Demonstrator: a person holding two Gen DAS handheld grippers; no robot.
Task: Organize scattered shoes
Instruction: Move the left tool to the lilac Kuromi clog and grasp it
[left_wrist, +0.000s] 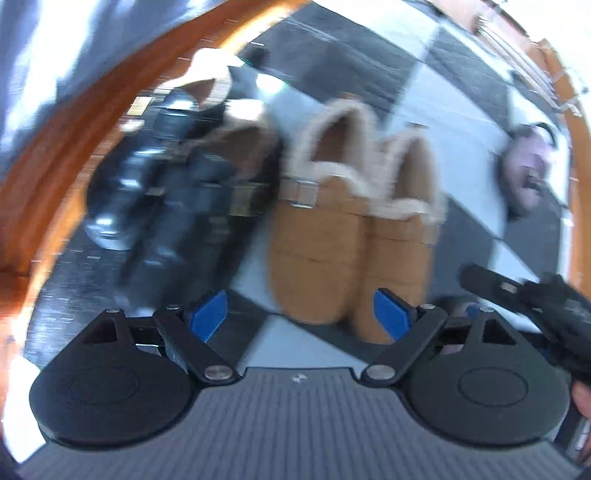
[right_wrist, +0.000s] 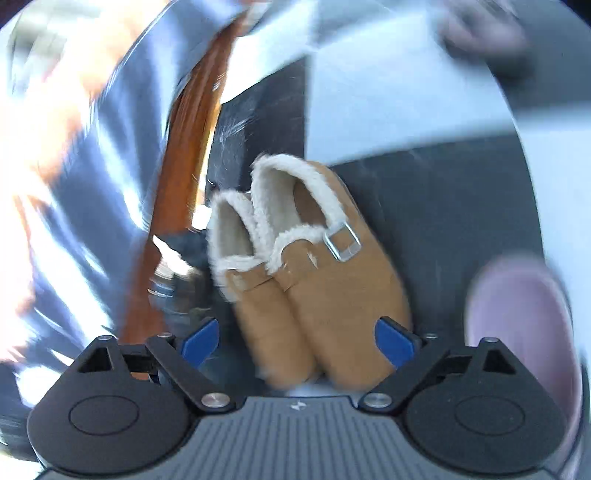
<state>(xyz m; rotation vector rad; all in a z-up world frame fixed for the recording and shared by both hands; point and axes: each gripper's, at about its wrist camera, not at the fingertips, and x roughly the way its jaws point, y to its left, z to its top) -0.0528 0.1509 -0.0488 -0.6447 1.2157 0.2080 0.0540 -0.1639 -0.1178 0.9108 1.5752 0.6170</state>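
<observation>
Two tan fleece-lined slippers (left_wrist: 351, 229) stand side by side on the checkered floor, toes toward me; they also show in the right wrist view (right_wrist: 314, 280). A pair of black shoes (left_wrist: 177, 206) lies to their left, blurred. My left gripper (left_wrist: 299, 314) is open and empty, its blue pads just short of the slipper toes. My right gripper (right_wrist: 297, 341) is open, with the slipper toes between its pads but not gripped. It shows at the right edge of the left wrist view (left_wrist: 535, 306). A pink shoe (right_wrist: 524, 332) sits at the right.
An orange wooden frame (left_wrist: 92, 122) curves along the left and the far right. Another pinkish shoe (left_wrist: 528, 173) lies on the floor to the right. The floor has dark and white tiles (right_wrist: 388, 103). Both views are motion-blurred.
</observation>
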